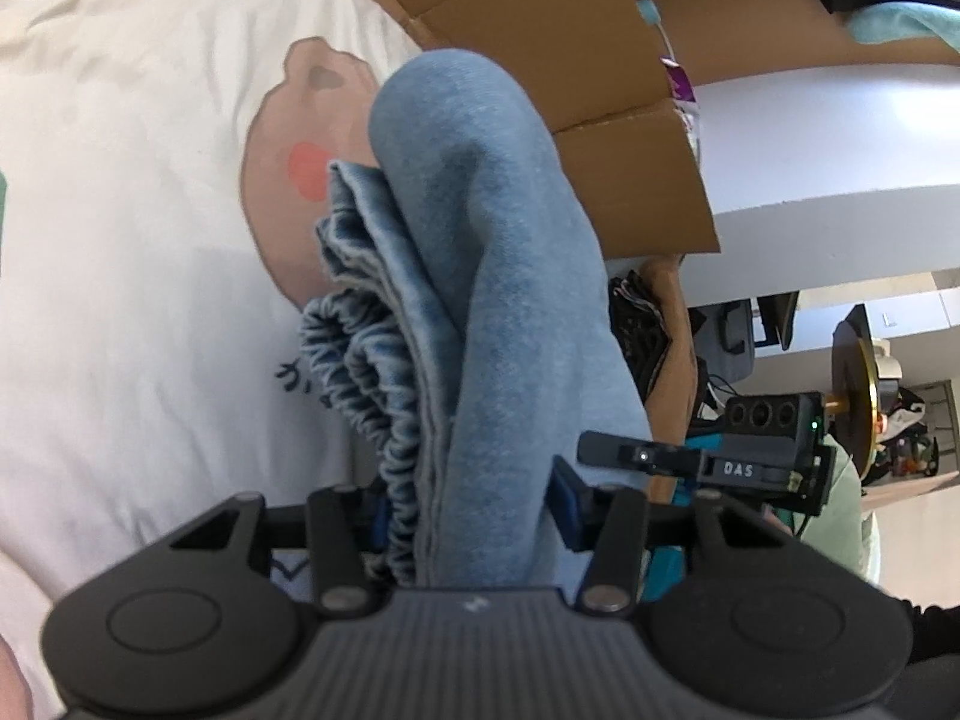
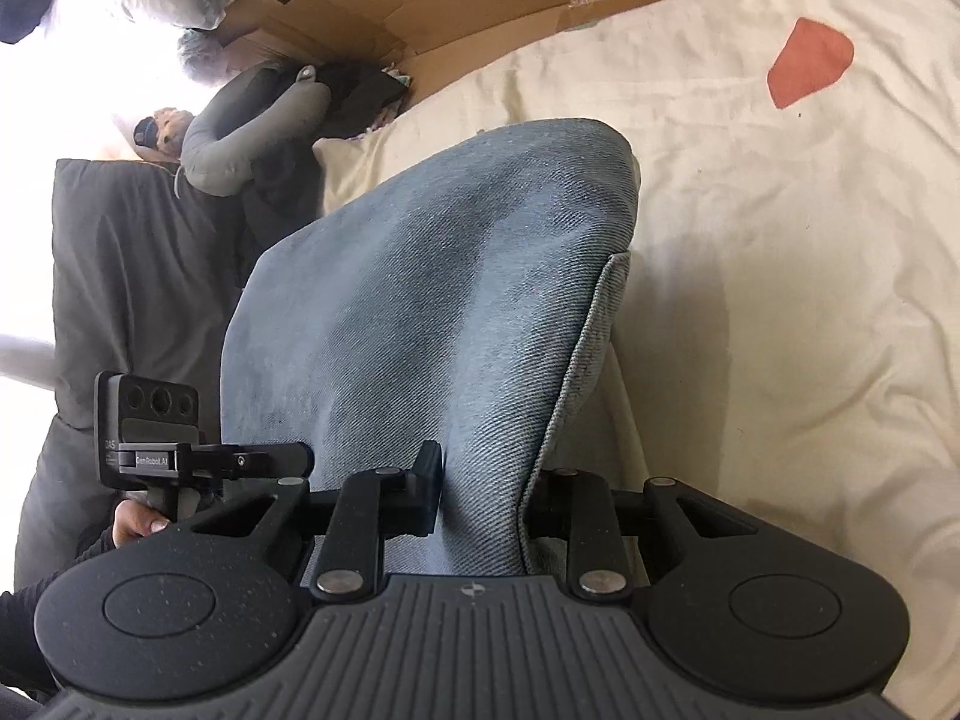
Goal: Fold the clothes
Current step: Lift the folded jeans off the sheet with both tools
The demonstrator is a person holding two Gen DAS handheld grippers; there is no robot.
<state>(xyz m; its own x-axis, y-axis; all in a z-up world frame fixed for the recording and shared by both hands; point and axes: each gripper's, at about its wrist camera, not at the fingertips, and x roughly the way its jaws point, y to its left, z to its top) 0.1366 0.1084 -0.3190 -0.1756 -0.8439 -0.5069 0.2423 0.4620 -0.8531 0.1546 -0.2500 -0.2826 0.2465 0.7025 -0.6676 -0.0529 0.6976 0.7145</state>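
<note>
Over cream bedspread [image 2: 750, 240] | both jaws clamp denim garment [image 1: 492, 276] | elastic waistband [image 1: 366, 372] only left view

Bright daylight, blown-out glare upper left, soft shadows, fisheye-warped edges.

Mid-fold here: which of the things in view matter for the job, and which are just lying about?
Part of the job:
- blue denim garment, folded over, gripped at both ends
- left tongs, shut on it
- right tongs, shut on it
- cream bedspread, the surface under it

Just lying about:
- cardboard boxes
- grey neck pillow
- dark grey cushion
</note>
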